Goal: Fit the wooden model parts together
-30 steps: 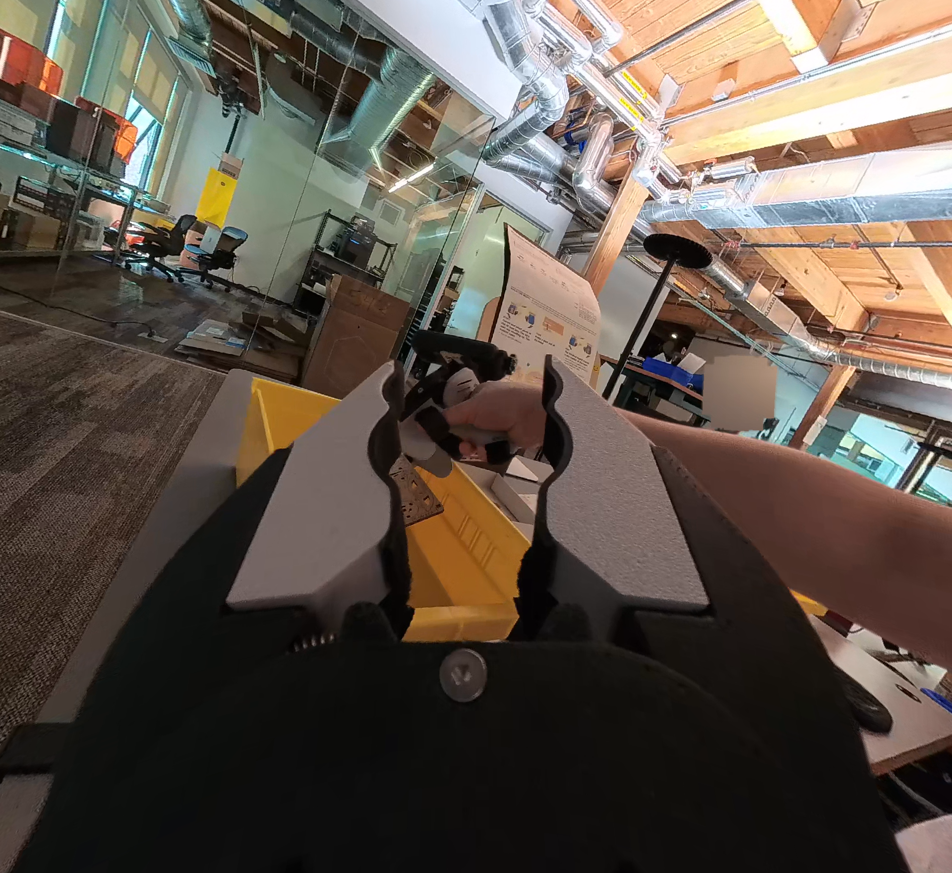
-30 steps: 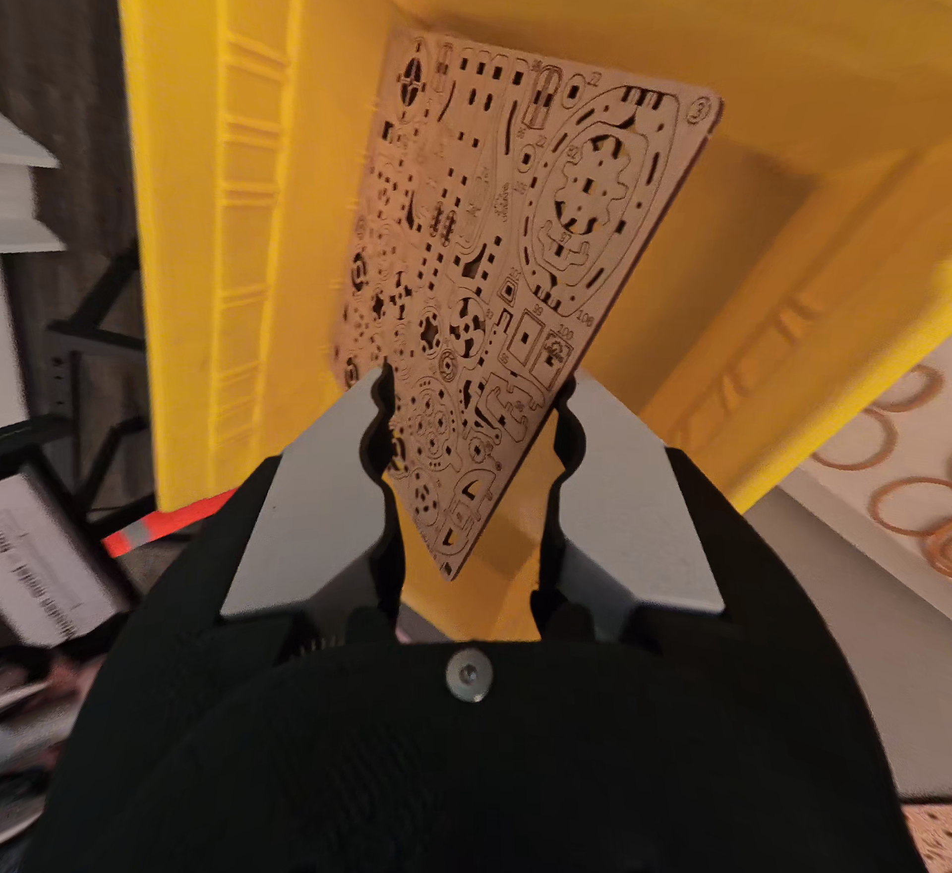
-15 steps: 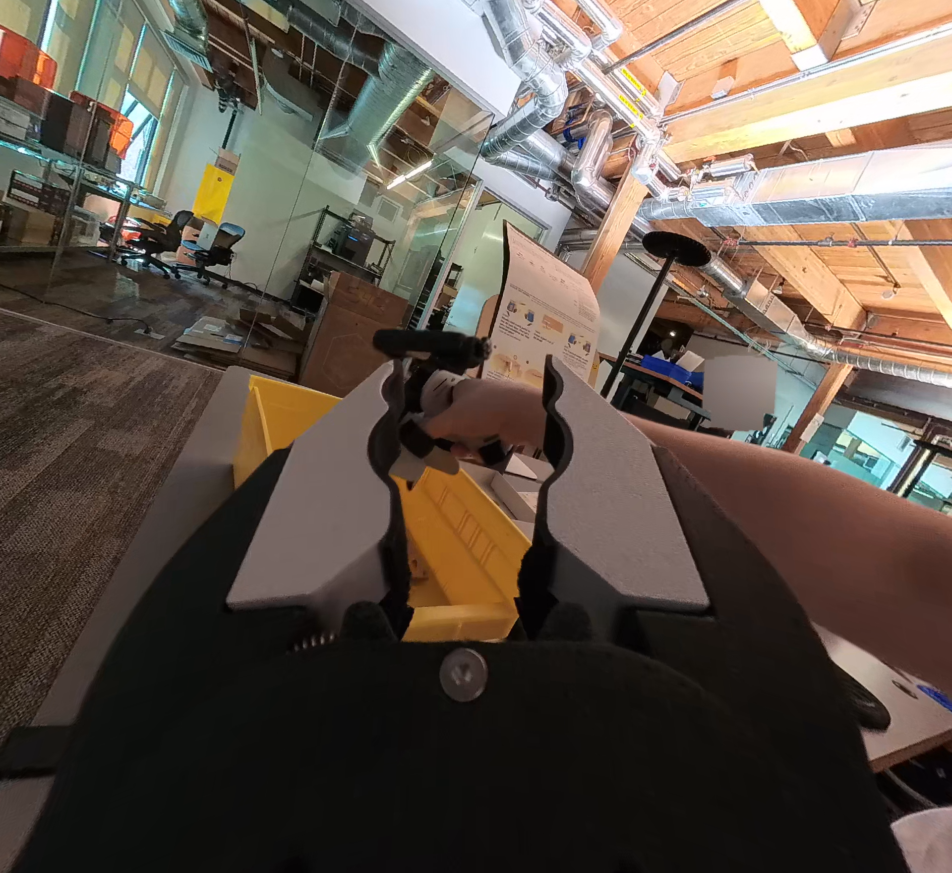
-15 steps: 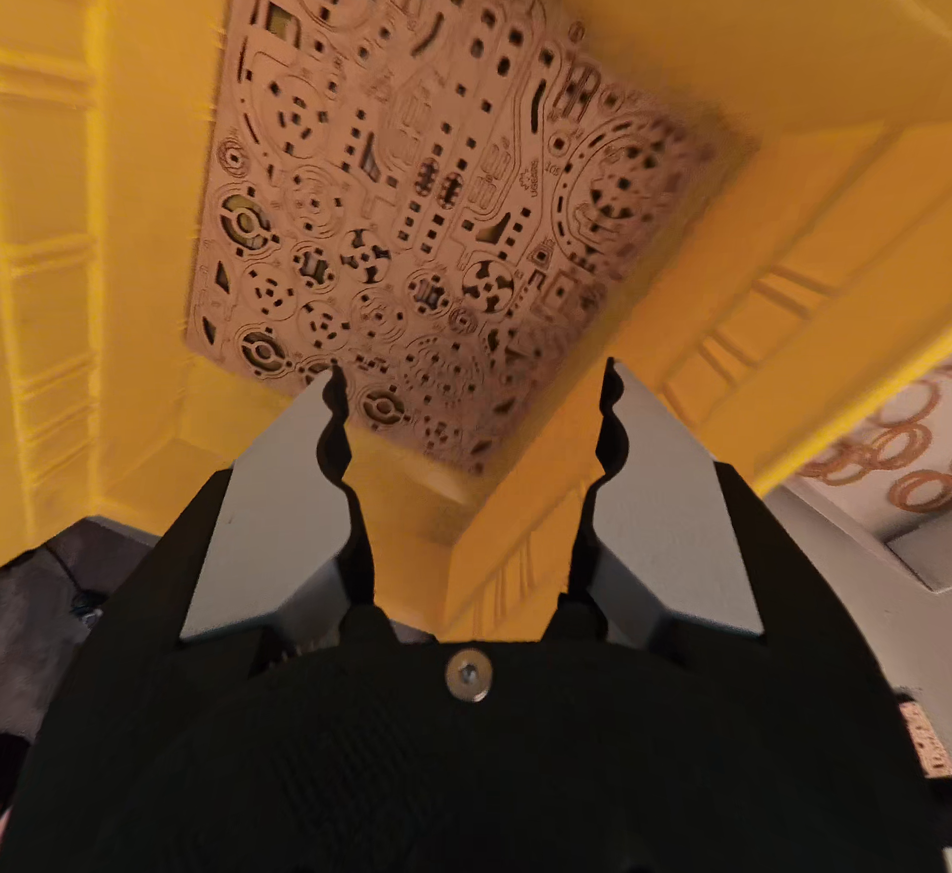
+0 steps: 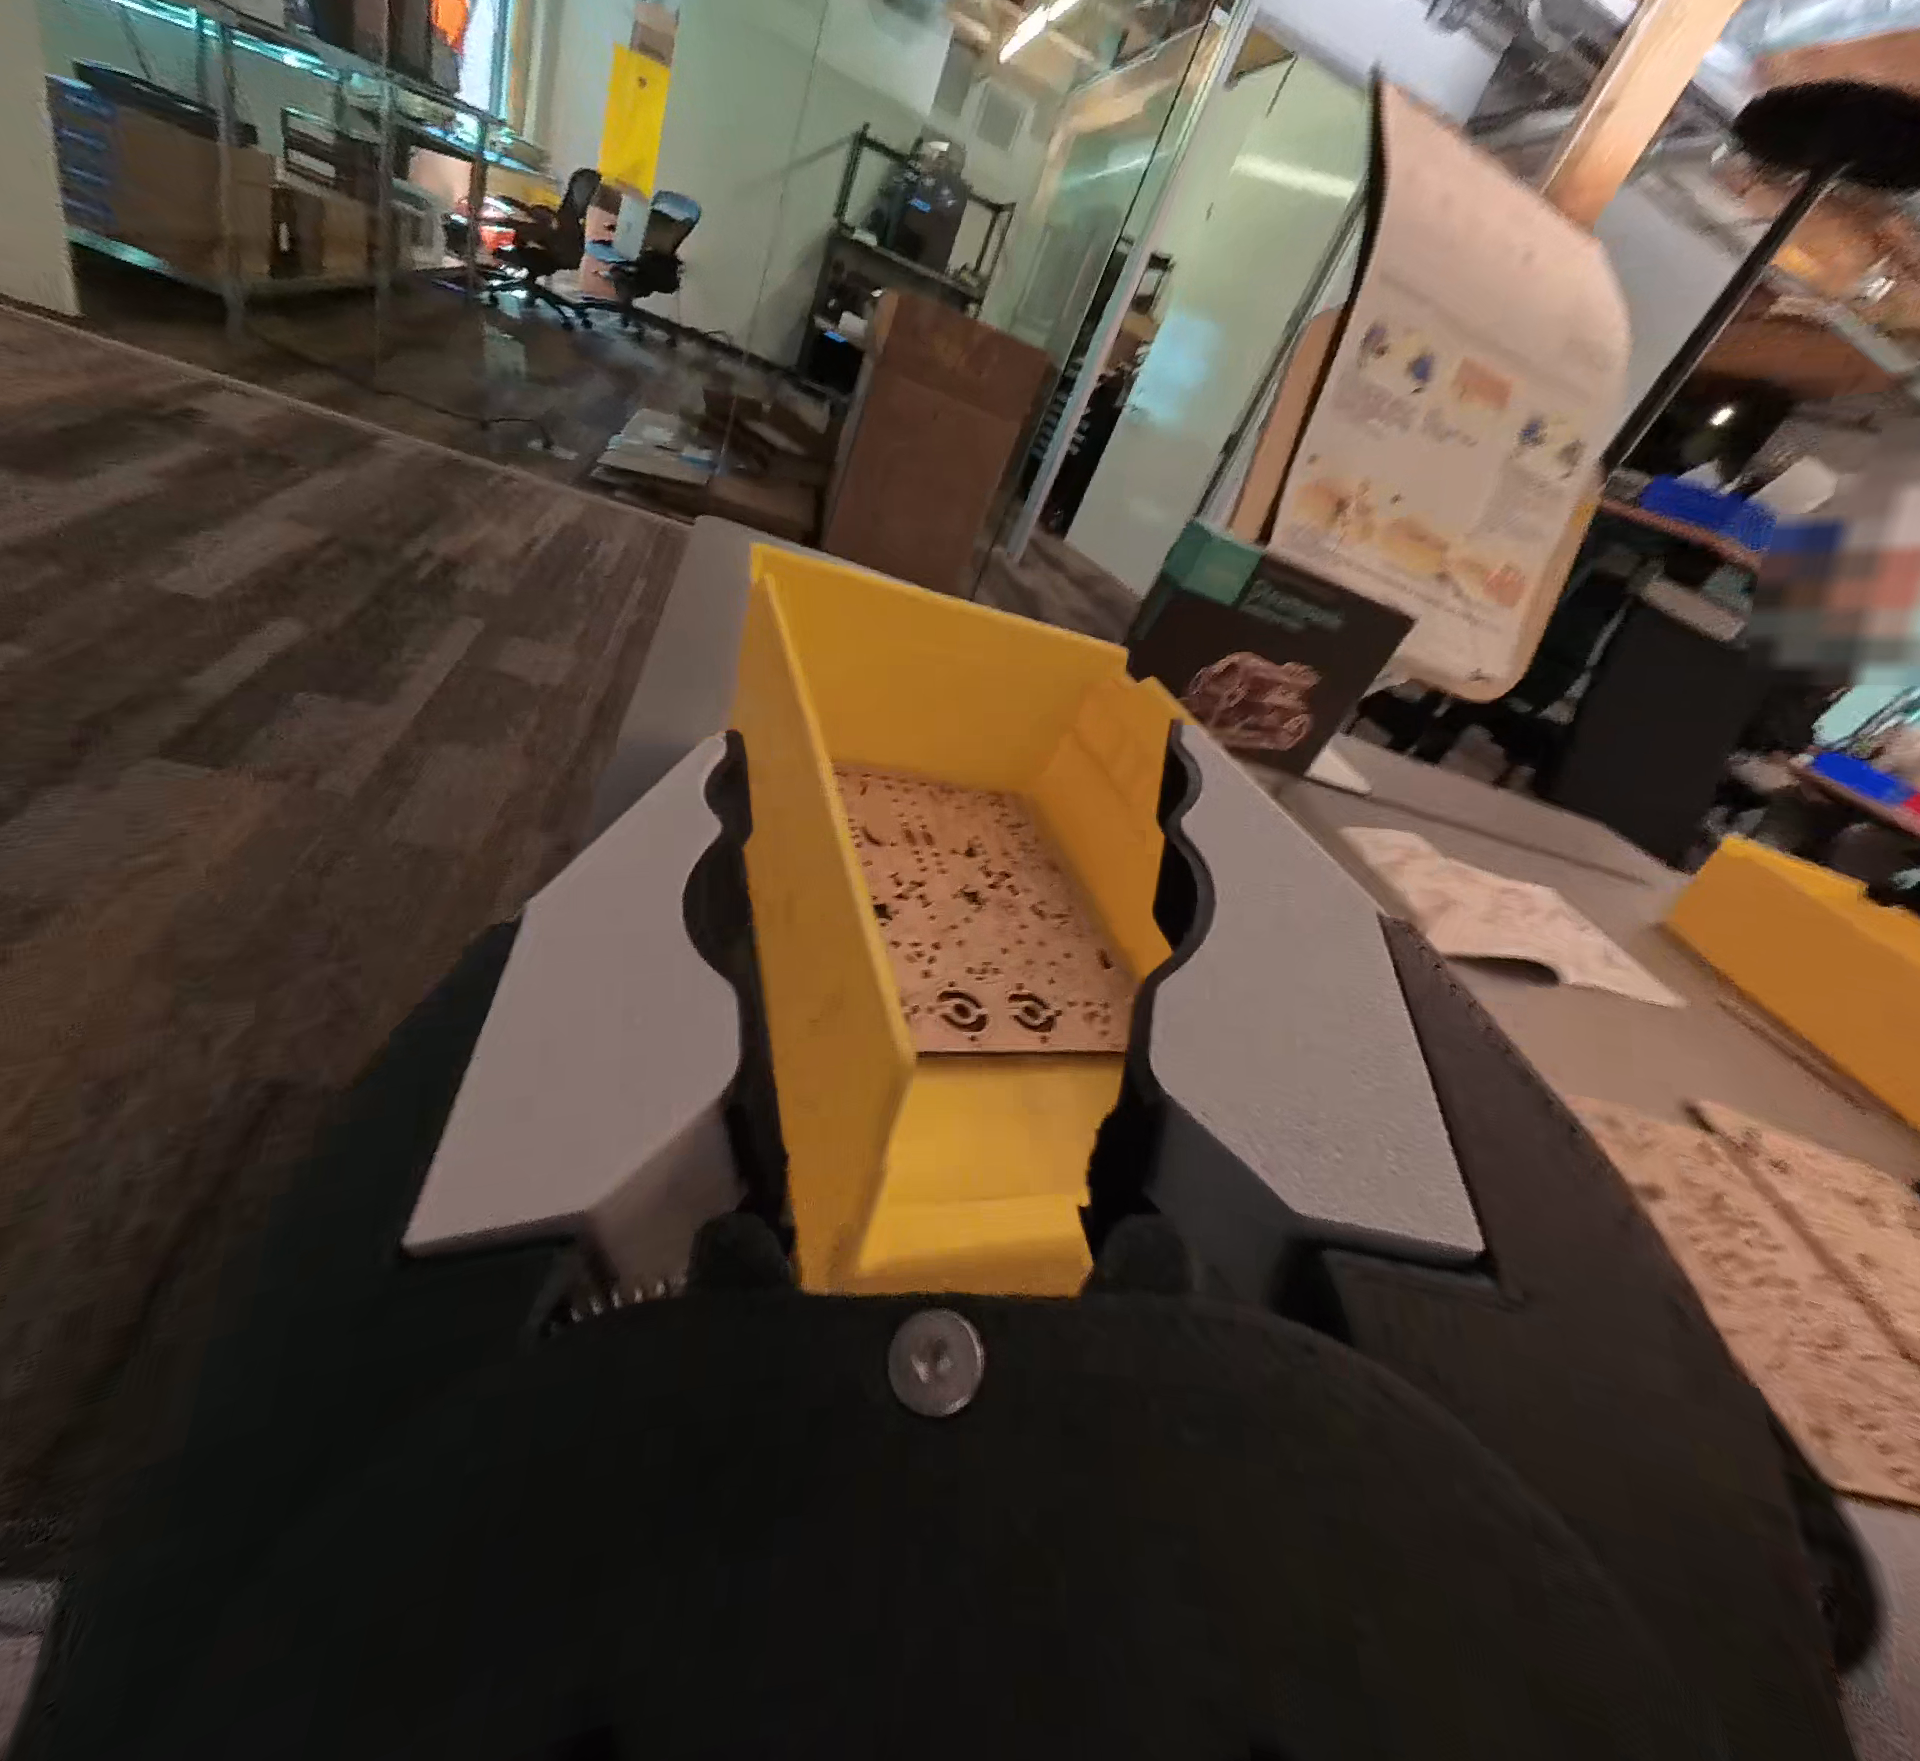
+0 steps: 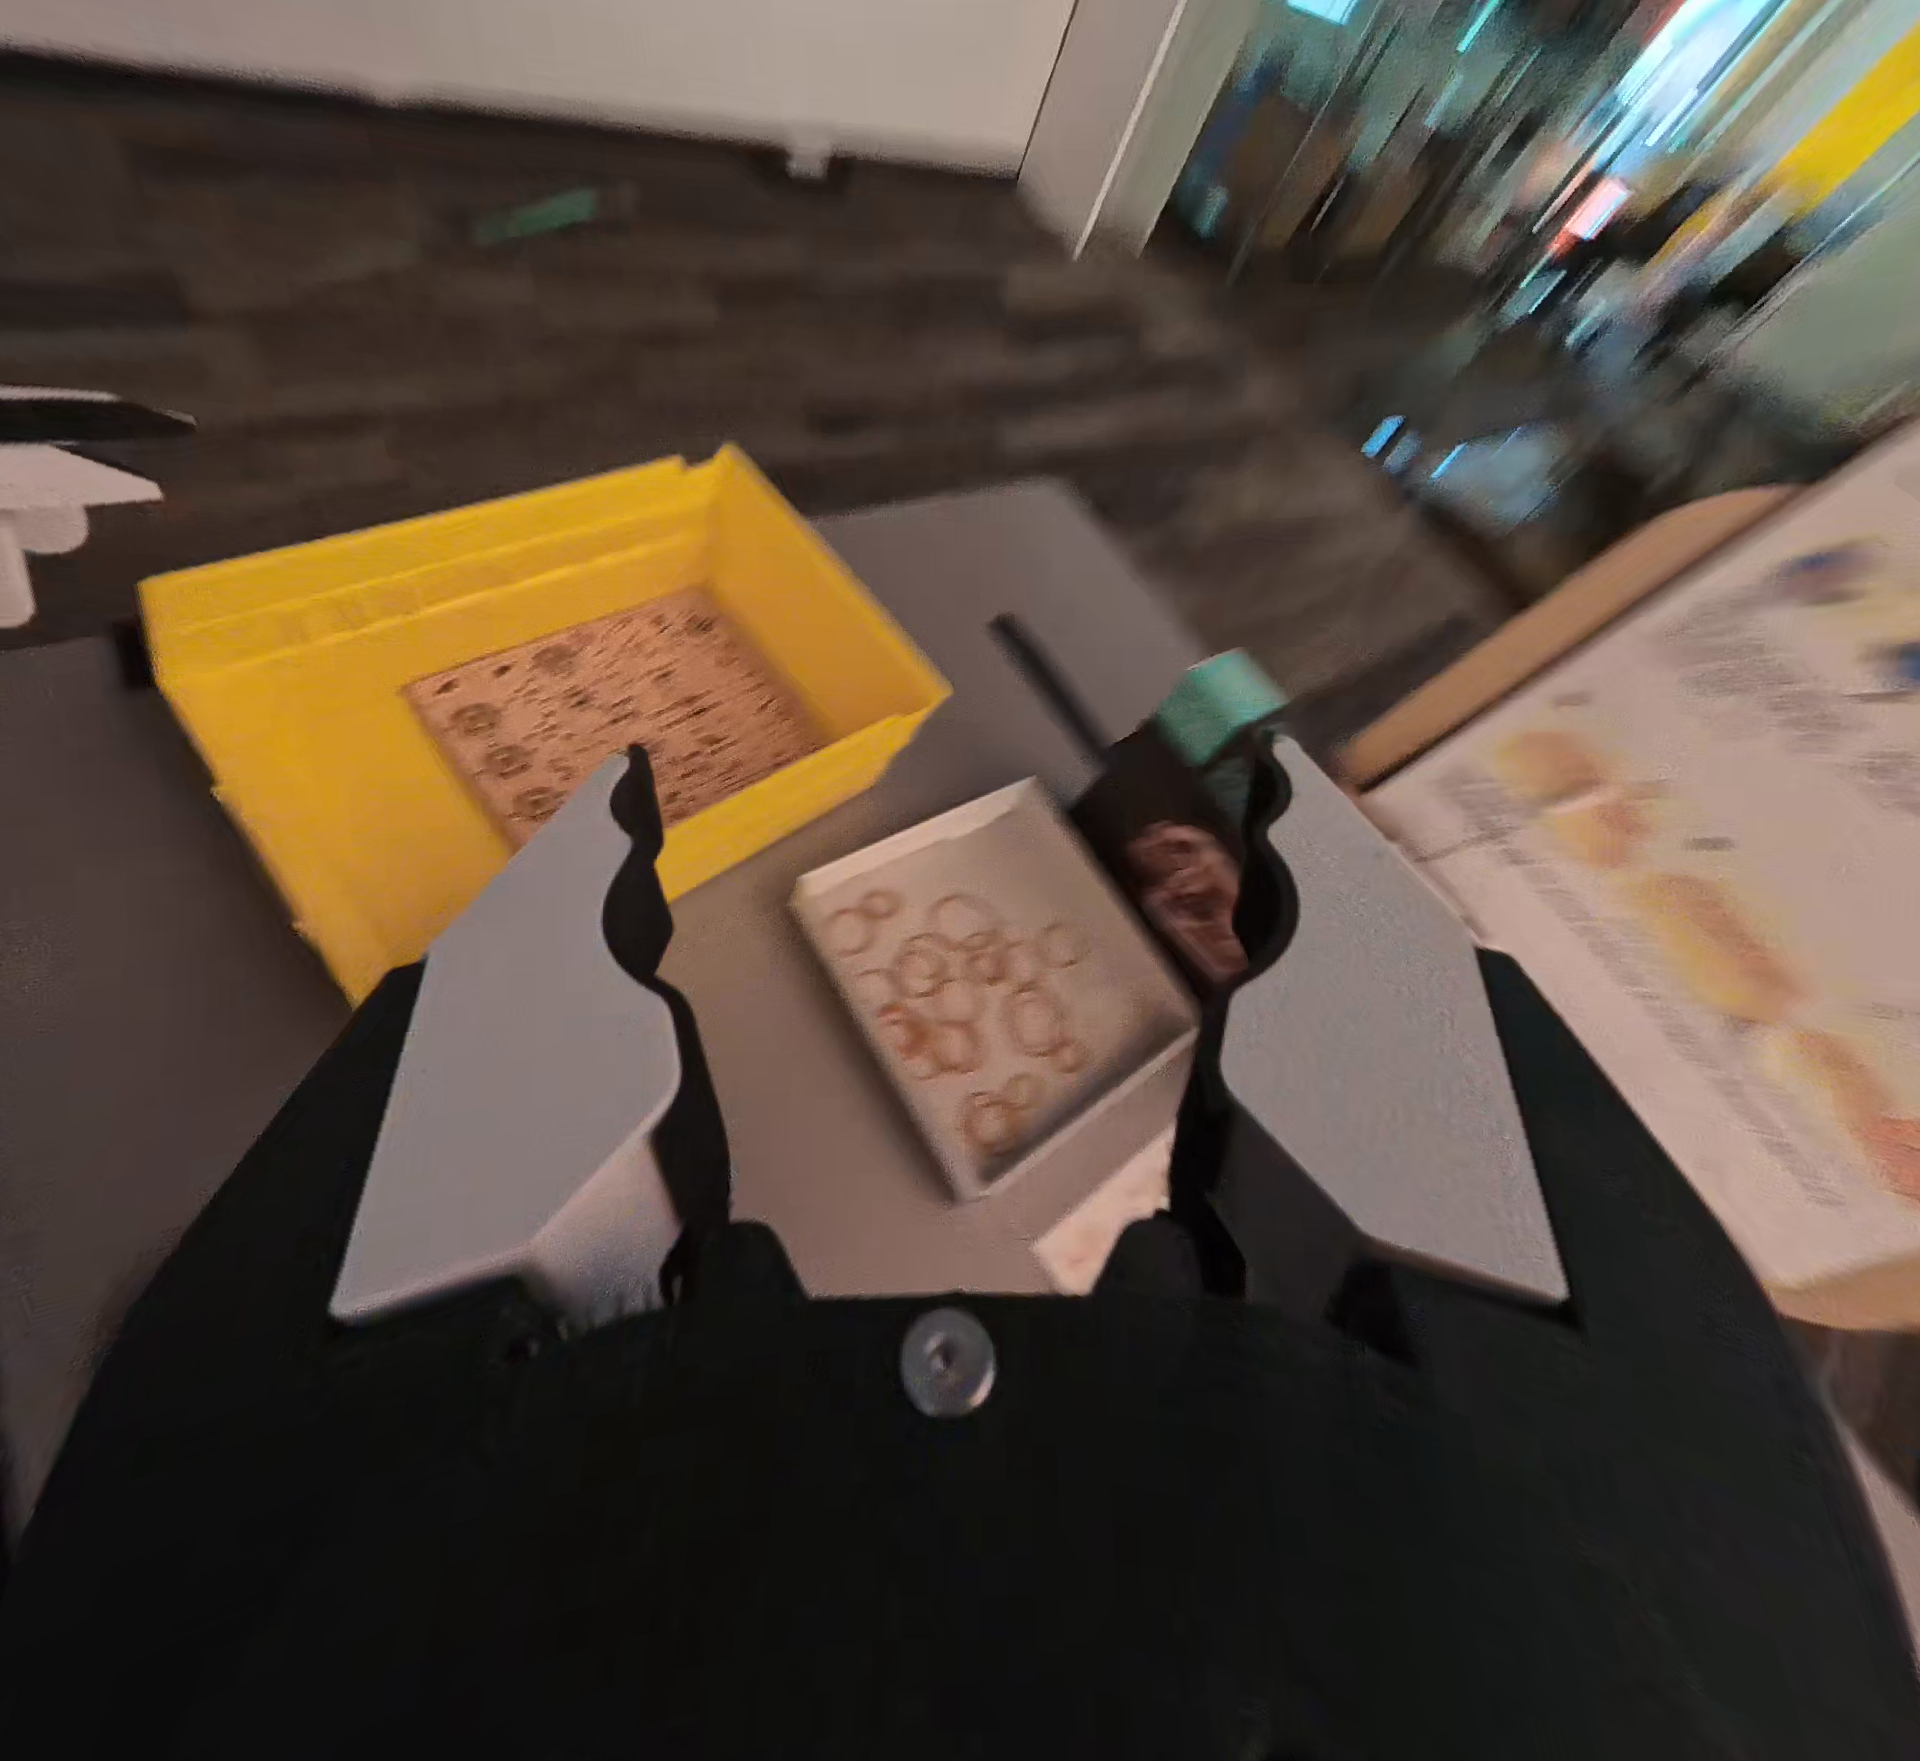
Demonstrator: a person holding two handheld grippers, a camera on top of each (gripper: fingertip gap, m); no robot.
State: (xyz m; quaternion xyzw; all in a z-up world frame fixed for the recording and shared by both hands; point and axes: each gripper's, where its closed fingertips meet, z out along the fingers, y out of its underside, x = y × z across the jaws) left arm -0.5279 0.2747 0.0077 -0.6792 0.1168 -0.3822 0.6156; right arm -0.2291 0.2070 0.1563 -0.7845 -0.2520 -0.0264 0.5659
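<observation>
Wooden parts sheet (image 5: 977, 922) lies flat on the floor of the yellow bin (image 5: 935, 672). Left gripper (image 5: 951, 776) is spread and empty, bin dead ahead at twelve o'clock. Right gripper (image 6: 945, 776), also spread and empty, has the sheet at eleven o'clock. Left judged nearer.

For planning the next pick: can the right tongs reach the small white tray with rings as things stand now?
Probably yes. The right tongs are open and empty, and the white tray lies uncovered on the table just ahead, between the yellow bin and a dark box.
</observation>
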